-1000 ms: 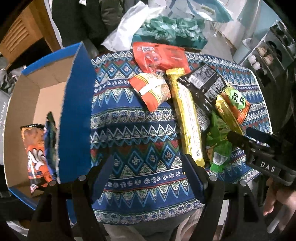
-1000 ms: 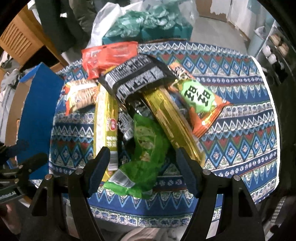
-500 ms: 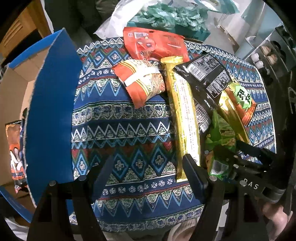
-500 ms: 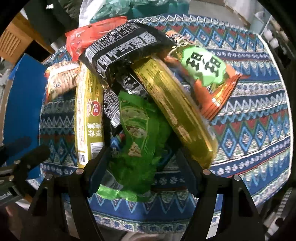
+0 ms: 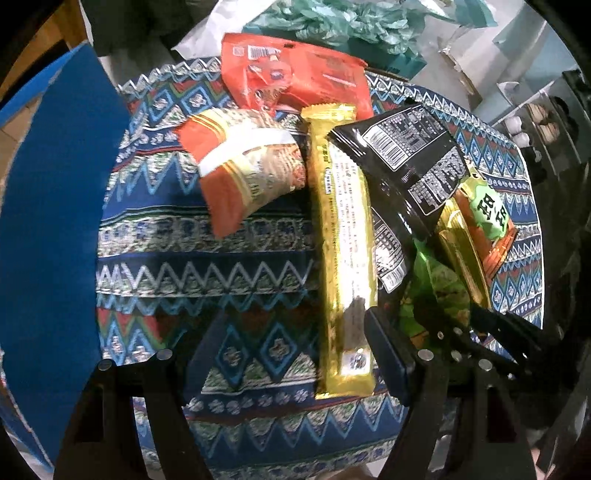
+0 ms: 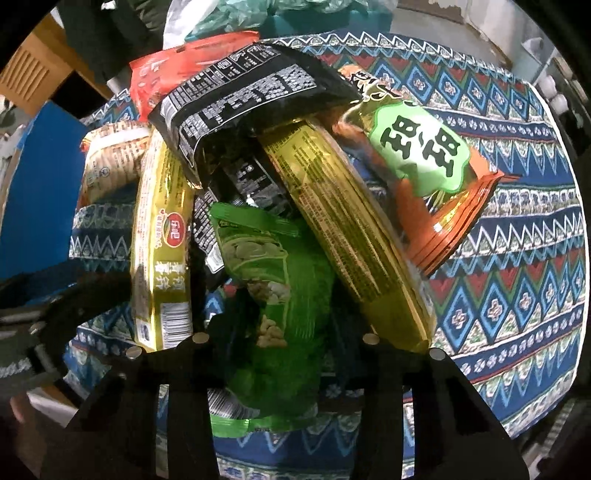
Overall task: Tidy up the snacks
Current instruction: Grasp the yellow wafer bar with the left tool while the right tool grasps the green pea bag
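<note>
A pile of snack packs lies on a patterned blue cloth [image 5: 207, 266]. My right gripper [image 6: 280, 332] is open, its fingers on either side of a green snack bag [image 6: 280, 295]. Beside the bag lie a long yellow pack [image 6: 162, 251], a gold pack [image 6: 347, 236], a black bag [image 6: 251, 96] and an orange bag with a green label [image 6: 421, 155]. My left gripper [image 5: 295, 332] is open over the cloth, its right finger next to the long yellow pack [image 5: 343, 243]. The right gripper [image 5: 476, 332] shows at the left wrist view's lower right.
A blue cardboard box flap [image 5: 55, 206] stands at the left of the cloth. A red bag [image 5: 295, 74] and an orange-and-white pack [image 5: 243, 162] lie at the far side. A white plastic bag and teal wrappers [image 5: 332, 18] sit behind the table.
My right gripper has moved down and forward, so its open fingers now straddle the green bag. My left gripper has moved right, away from the box, toward the long yellow pack.
</note>
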Demonstrator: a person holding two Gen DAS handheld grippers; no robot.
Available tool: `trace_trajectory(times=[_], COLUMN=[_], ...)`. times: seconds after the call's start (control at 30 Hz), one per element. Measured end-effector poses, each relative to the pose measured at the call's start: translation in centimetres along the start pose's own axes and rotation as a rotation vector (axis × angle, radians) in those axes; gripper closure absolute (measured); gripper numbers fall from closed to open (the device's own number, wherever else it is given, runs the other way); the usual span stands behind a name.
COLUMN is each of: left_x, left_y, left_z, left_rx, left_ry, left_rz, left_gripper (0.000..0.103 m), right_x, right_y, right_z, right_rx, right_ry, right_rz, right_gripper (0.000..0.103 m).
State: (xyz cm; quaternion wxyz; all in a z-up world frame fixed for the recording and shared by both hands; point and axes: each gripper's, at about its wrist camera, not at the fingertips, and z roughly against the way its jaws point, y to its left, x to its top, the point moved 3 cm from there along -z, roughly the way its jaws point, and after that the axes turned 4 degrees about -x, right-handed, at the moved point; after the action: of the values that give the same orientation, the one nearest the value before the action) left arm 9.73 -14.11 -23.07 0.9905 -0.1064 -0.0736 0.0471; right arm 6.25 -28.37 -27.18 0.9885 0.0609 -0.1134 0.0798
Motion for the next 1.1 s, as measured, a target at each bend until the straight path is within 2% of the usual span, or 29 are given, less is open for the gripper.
trace_trajectory(times=[0.13, 0.37, 0.4, 0.53, 0.63, 0.77, 1.0, 1.1], left_x=[0.6, 1.5, 1.6, 1.5, 0.9, -0.4, -4.1, -4.7], left_y=[-0.4, -1.2, -1.4, -2.6, -3.0, -2.6, -2.0, -1.9], left_z=[-1.1, -2.4, -2.6, -3.0, -2.9, -2.8, -1.7, -1.6], left_rx=[-0.01, -0.014, -0.021, -0.101, -0.064, -0.074, -0.047, -0.046], left_ry=[0.002, -0.003, -0.005, -0.012, -0.022, -0.009, 0.022, 0.035], left_rz=[0.012, 0.005, -0.001, -0.032, -0.067, -0.072, -0.103, -0.095], left_gripper=[0.021, 0.022, 0.026, 0.074, 0.074, 0.074, 0.074, 0.073], right_x=[0.2, 0.4, 0.4, -0.3, -0.6, -0.8, -1.3, -1.7], right_y=[-0.5, -0.7, -0.6, -1.2, -1.2, -0.9, 0.2, 0.3], right_z=[0.3, 0.2, 0.3, 1.0, 1.4, 1.7, 1.6, 1.4], right_rx=[-0.021, -0.002, -0.003, -0.01, -0.017, -0.027, -0.047, -0.05], right_ry=[-0.017, -0.007, -0.006, -0.009, -0.014, -0.01, -0.004, 0.001], right_rz=[0.026, 0.01, 0.01, 0.023, 0.037, 0.05, 0.07, 0.072], right_gripper=[0.066, 0.066, 0.066, 0.066, 0.066, 0.066, 0.066, 0.066])
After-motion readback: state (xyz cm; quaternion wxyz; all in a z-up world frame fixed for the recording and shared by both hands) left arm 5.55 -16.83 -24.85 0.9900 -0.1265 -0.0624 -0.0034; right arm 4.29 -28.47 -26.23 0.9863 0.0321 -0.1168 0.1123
